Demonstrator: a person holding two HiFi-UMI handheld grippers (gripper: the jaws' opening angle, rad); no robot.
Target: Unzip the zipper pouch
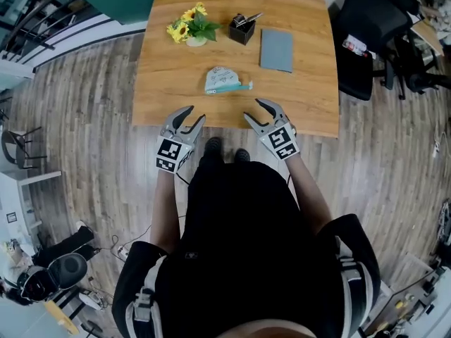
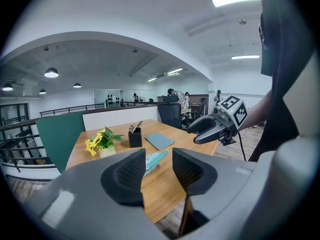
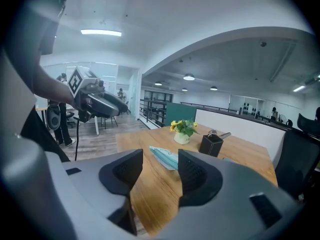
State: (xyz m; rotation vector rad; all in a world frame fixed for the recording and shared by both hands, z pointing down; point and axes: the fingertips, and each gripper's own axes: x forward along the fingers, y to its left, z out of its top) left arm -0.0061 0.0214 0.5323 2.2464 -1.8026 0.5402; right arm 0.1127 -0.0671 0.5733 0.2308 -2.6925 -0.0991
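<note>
Zipper pouch lies flat on the near half of the wooden table, roughly midway across it and set back from the near edge, with bare wood open on every side. A teal strip runs along its near side; how far the zip is drawn I cannot tell. Both grippers hang at the near edge, well short of the pouch and touching nothing. The left gripper is off to the pouch's left, the right gripper off to its right, and each has its jaws spread wide with only air between them. Farther back stand a small pot holding sunflowers and a black holder with something metallic poking out. A grey notebook lies flat to their right. Beyond the table's right edge, a black office chair stands on the plank floor.
</note>
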